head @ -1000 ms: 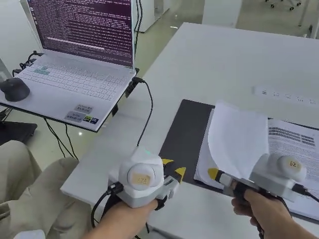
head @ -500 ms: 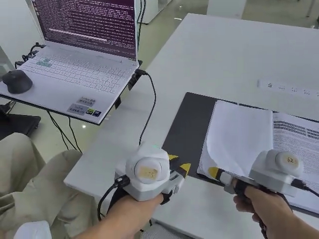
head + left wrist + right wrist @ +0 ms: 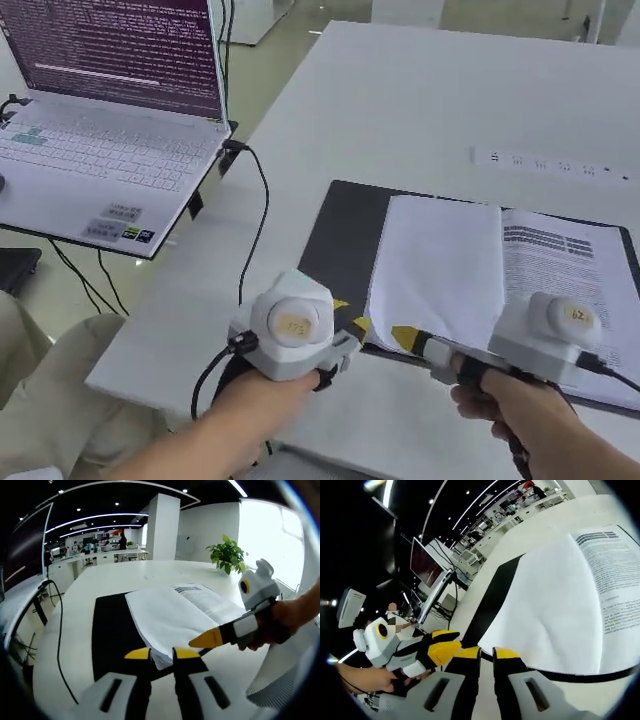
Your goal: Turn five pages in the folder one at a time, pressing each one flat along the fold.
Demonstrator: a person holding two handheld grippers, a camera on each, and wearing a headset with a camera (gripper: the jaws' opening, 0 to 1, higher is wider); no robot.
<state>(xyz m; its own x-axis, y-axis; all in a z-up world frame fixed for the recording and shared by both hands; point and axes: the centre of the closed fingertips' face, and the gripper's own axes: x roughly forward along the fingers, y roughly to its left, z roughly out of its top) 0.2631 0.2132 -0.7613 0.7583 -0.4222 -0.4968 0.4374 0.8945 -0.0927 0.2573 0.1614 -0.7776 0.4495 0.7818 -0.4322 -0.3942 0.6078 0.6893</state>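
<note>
The black folder (image 3: 335,235) lies open on the white table. A blank white page (image 3: 440,270) rests flat over its left half, and a printed page (image 3: 570,255) lies to the right of the fold. My right gripper (image 3: 405,338) is shut, its yellow tip at the blank page's near-left corner; whether it pinches the paper I cannot tell. The left gripper (image 3: 350,314) is shut and hovers by the folder's near edge, just left of that corner. In the left gripper view its jaws (image 3: 161,653) point at the page (image 3: 165,617), with the right gripper (image 3: 205,639) coming in from the right.
An open white laptop (image 3: 110,150) stands on a side stand at the left, and a black cable (image 3: 255,220) runs along the table's left edge. A white power strip (image 3: 550,163) lies beyond the folder. The near table edge is under both hands.
The blank page was raised and curved a second ago; it has come down flat on the left side. The right gripper went lower and left with it. The head camera has shifted.
</note>
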